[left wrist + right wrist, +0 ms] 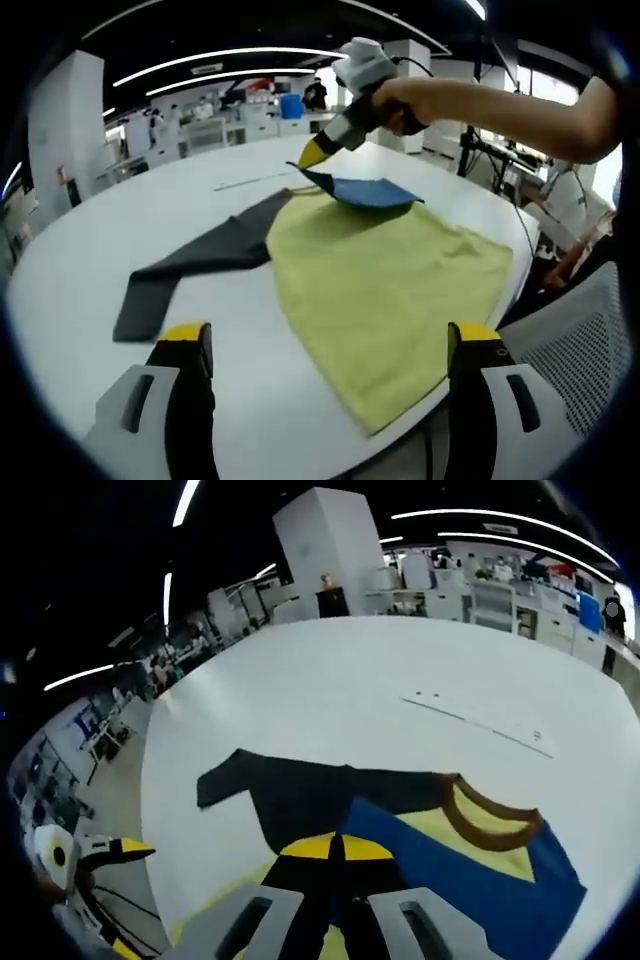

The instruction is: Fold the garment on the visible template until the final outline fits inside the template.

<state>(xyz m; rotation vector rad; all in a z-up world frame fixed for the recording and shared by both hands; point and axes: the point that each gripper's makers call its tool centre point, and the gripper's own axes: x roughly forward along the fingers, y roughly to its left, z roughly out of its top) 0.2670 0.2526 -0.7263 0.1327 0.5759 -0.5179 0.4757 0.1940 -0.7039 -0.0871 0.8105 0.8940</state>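
- The right gripper (335, 852) has its yellow-tipped jaws pressed together on a fold of the shirt (400, 830), with no gap showing between the tips in the right gripper view.
- In the left gripper view that same right gripper (312, 155) is held by a bare hand (400, 103) and lifts a blue part of the shirt (385, 270) just off the table (110, 220) (the pinched edge hangs from the yellow tip).
- The left gripper (335, 340) has its jaws spread wide, one at each side of its own view, and holds nothing; its tips hover over the near part of the table, the right one close to the yellow-green cloth.
- The shirt lies on the white round table: a broad yellow-green body spread toward the near edge, a dark grey sleeve (190, 265) stretched flat to one side, and a brown collar band (490, 820) seen in the right gripper view beside the blue panel.
- A thin pale line with small marks (480, 720) runs across the table beyond the shirt, apart from it; whether it is part of a template I cannot tell.
- The left gripper (95, 865) shows at the lower left of the right gripper view, off the table's rim.
- Behind the table stand white desks and shelves (200, 130) under long ceiling lights.
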